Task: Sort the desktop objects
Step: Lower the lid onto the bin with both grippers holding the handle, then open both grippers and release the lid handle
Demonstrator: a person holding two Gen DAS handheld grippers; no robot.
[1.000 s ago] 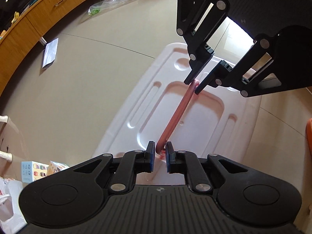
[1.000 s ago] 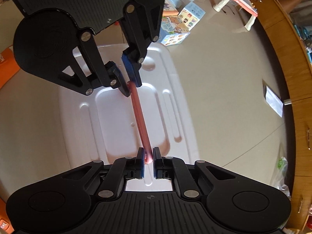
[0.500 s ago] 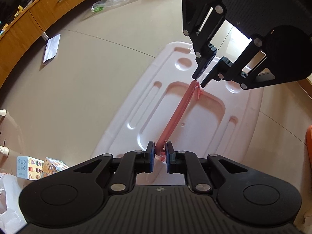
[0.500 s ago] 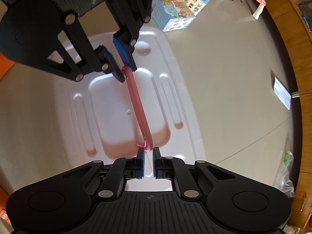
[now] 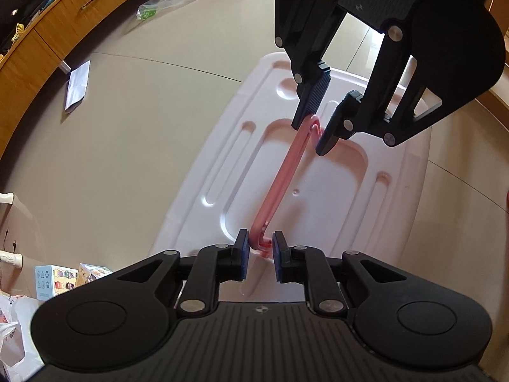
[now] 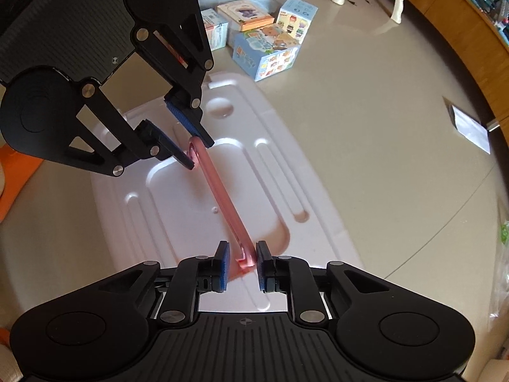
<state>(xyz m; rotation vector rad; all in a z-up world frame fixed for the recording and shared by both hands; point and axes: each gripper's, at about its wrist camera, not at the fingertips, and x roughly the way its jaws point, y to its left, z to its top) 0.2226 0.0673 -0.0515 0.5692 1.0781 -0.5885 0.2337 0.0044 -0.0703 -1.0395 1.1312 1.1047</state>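
We see the pink band (image 5: 284, 172) over the white lid (image 5: 229, 146), running from 6 to 12 o'clock — both the left gripper (image 5: 258, 251) and the right gripper (image 6: 240, 262) stand parted, pads flanking its looped ends; the grip looks loose, so it may drop.

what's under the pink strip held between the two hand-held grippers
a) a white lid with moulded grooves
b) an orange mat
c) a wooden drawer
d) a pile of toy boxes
a: the pink strip spans from the left hand-held gripper to the right hand-held gripper, above the white lid with its moulded grooves.
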